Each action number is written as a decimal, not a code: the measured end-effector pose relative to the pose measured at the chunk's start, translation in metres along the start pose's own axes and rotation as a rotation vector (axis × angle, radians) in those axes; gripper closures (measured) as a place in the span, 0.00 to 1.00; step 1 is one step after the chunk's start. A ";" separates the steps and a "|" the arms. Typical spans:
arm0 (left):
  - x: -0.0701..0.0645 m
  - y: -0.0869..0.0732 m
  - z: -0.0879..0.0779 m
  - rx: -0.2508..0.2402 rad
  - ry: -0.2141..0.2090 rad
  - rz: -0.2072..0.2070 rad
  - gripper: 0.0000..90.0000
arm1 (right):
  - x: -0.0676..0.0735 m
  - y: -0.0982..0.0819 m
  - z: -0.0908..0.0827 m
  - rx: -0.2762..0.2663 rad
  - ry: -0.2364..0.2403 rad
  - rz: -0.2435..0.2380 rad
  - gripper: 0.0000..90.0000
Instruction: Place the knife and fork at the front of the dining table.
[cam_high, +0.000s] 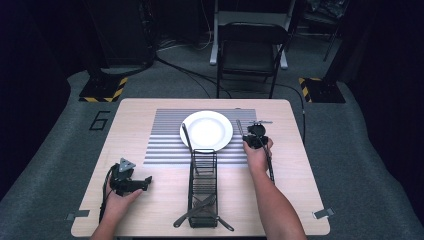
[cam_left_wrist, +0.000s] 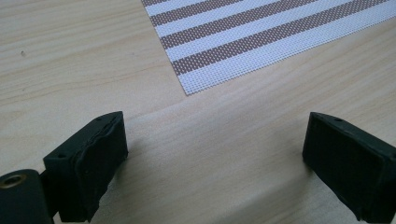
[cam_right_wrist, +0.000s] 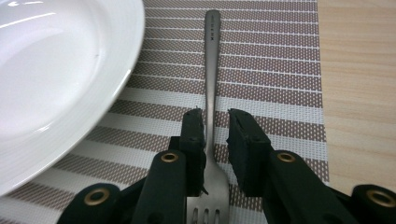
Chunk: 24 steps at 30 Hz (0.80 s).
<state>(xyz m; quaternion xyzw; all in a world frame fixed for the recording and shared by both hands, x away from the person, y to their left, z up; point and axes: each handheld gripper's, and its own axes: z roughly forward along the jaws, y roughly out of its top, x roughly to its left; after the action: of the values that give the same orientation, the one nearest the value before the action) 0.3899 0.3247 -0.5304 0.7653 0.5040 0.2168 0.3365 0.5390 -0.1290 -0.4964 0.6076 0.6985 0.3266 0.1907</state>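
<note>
We see the right gripper (cam_right_wrist: 215, 119) low over the striped mat (cam_right_wrist: 275, 74), with a fork (cam_right_wrist: 212, 70) lying between its two black jaws. The jaws stand narrow, close on each side of the fork's thin handle, with small gaps showing, so they do not squeeze it. The fork lies flat on the mat, just right of the white plate (cam_right_wrist: 56, 79). Its prongs are cut off at the near edge of the right gripper view. From high up, the hand hides most of the fork.

The left gripper (cam_high: 131, 183) rests at the near left of the table (cam_high: 135, 112), well apart from the fork. Its jaws are wide and hold nothing.

A black wire rack (cam_high: 202, 187) sits in the near middle. Dark tools lie crossed in it, but we cannot tell what they are. One dark tool (cam_high: 187, 138) leans on the plate's left edge.
</note>
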 end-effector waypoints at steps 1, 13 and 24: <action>0.000 0.000 -0.001 0.010 -0.002 0.003 0.07 | 0.000 0.000 -0.003 0.003 0.006 -0.009 0.83; 0.000 0.001 0.000 0.005 -0.001 0.000 0.07 | -0.016 -0.020 -0.025 0.018 0.050 0.012 0.78; 0.000 0.001 0.000 0.006 0.000 -0.001 0.07 | -0.018 -0.030 -0.030 0.033 -0.010 -0.014 0.85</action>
<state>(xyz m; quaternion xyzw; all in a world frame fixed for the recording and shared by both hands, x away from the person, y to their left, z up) 0.3903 0.3243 -0.5299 0.7662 0.5051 0.2151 0.3341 0.5007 -0.1546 -0.4978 0.6073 0.7072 0.3103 0.1865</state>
